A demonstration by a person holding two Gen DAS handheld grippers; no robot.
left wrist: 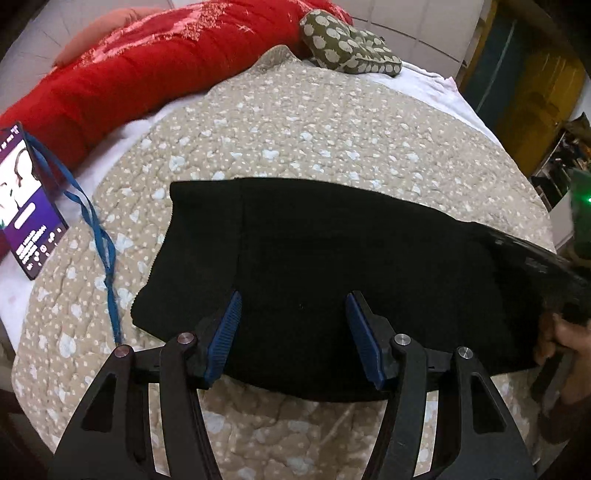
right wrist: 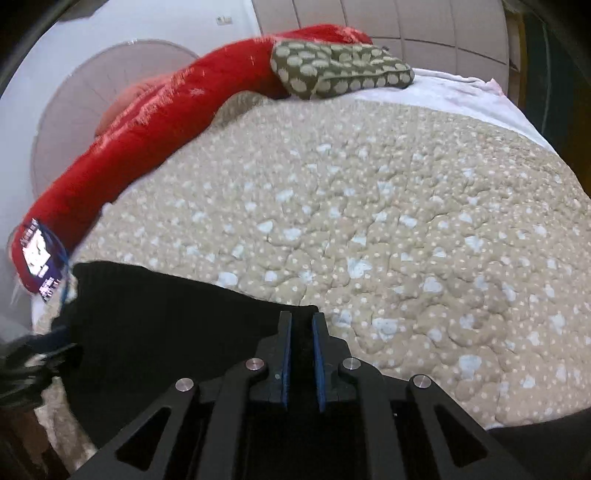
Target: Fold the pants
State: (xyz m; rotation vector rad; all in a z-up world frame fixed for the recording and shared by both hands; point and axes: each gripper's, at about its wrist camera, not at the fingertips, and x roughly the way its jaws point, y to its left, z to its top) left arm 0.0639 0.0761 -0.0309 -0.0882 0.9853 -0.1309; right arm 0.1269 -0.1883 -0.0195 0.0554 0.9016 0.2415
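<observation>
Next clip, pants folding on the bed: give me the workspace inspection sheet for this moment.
Surface: beige dotted quilt over a white sheet.
Job's things: black pants, folded into a flat block on the quilt.
Clutter: phone with lit screen, blue lanyard, red blanket, green patterned pillow.
Grippers: left gripper open above the pants; right gripper nearly closed at the pants' right edge, grip uncertain.
Cables: nothing seen.
Surroundings: padded headboard, white wall.

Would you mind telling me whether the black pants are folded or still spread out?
Folded: the black pants lie as a compact block on the quilt, no separate legs visible.
</observation>
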